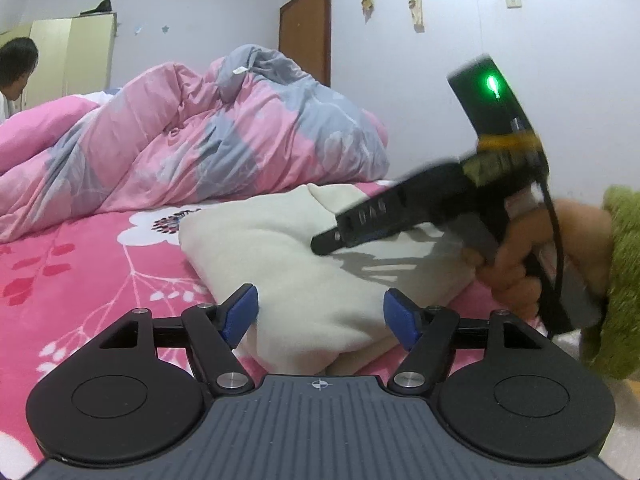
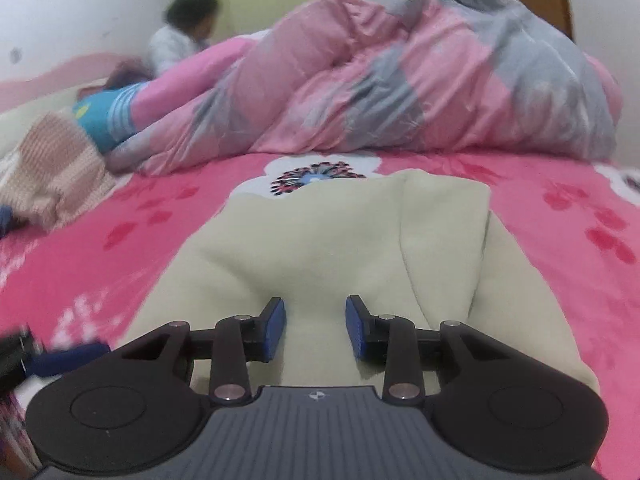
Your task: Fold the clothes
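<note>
Cream garment (image 2: pixel 320 248) lies folded into a bundle on the pink floral bed (image 2: pixel 580 216); you look near the end of this fold. Your left gripper (image 1: pixel 320 316) is spread, the bundle's near end between its pads, unpinched; your right gripper (image 2: pixel 316 330) hovers half-spread above it, empty. Next, likely smooth or lift it; beyond lies a rumpled quilt (image 2: pixel 400 80).
</note>
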A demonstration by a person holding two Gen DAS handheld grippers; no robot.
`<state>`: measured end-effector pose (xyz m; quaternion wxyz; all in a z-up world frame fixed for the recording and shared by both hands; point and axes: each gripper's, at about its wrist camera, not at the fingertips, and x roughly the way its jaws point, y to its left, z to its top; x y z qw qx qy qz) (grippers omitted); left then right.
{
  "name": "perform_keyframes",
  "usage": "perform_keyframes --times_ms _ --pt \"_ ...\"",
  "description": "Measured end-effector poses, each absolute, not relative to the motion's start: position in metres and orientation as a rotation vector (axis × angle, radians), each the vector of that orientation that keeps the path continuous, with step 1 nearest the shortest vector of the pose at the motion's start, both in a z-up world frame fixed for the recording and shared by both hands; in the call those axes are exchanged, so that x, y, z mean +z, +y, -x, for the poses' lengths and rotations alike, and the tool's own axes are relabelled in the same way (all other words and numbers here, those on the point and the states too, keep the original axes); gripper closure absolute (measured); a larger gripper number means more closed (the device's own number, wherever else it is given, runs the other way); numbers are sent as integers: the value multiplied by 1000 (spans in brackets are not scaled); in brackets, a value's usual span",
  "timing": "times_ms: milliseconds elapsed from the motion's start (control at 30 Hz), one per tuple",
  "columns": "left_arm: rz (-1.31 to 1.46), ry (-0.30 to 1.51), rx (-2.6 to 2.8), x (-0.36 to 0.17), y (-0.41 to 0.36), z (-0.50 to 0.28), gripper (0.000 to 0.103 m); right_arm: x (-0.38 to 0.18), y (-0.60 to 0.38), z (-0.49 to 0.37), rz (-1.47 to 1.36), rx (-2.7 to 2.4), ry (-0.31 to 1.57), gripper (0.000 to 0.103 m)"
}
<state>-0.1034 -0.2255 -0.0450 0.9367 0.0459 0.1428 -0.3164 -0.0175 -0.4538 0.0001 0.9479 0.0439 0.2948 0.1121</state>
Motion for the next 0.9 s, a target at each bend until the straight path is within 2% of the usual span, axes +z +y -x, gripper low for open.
perform_keyframes --times_ms 233,333,533,667,900 --pt "-169 325 -602 -48 -224 107 34 33 -466 76 -107 242 494 69" --pt "-198 335 -597 -50 -223 110 34 0 -473 74 -81 182 594 71" --pt "-314 326 -529 -56 -233 114 34 -8 -472 69 -130 150 558 69" --pt "-228 357 -482 -54 -229 111 33 -11 -470 72 -124 147 539 68" --pt "-254 322 -464 -55 -241 102 33 -15 -480 78 -169 156 520 68"
